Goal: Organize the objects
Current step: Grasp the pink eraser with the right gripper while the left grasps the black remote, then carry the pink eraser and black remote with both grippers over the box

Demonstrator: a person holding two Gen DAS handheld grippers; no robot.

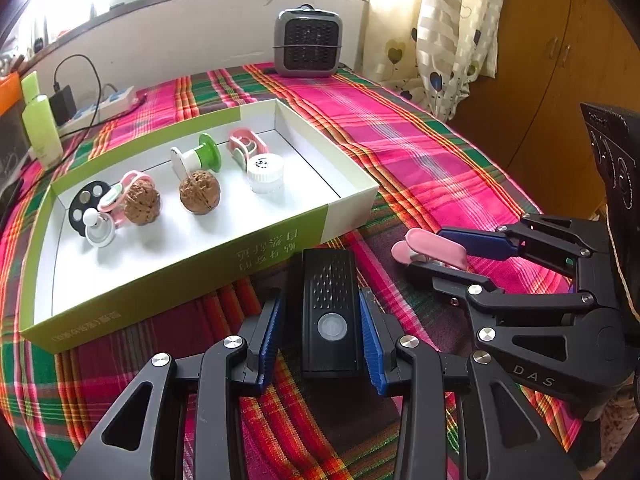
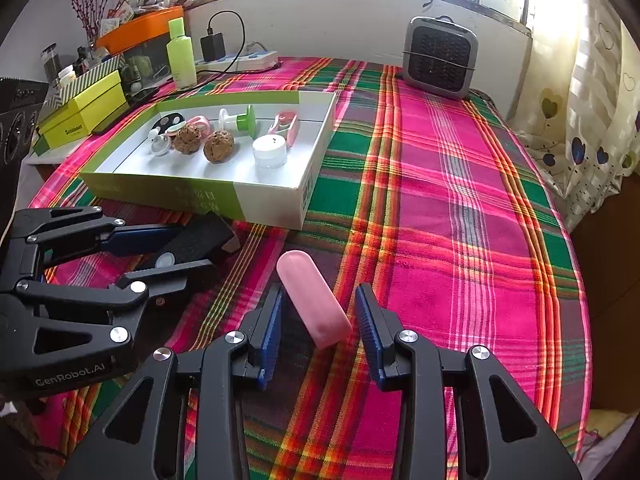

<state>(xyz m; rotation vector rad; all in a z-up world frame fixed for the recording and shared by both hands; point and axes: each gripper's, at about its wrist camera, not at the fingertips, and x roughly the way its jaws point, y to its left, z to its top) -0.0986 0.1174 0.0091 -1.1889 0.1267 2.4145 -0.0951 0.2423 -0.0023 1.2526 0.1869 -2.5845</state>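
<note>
A black rectangular device (image 1: pixel 329 312) with a round button lies on the plaid cloth between the fingers of my left gripper (image 1: pixel 324 320), whose blue pads flank it closely; contact is unclear. It also shows in the right wrist view (image 2: pixel 192 246). A pink capsule-shaped case (image 2: pixel 314 298) lies between the open fingers of my right gripper (image 2: pixel 320 328), not gripped. It also shows in the left wrist view (image 1: pixel 434 248). The green and white box (image 1: pixel 352 208) holds two walnuts (image 1: pixel 199 192), a white jar (image 1: pixel 265 172), a green spool (image 1: pixel 204 152) and several small items.
A grey fan heater (image 1: pixel 308 42) stands at the far edge. A green bottle (image 2: pixel 181 54), a power strip (image 2: pixel 244 60) with charger and stacked yellow boxes (image 2: pixel 86 110) are at the back left. A curtain (image 2: pixel 592 100) hangs on the right. A black speaker (image 1: pixel 616 160) stands right.
</note>
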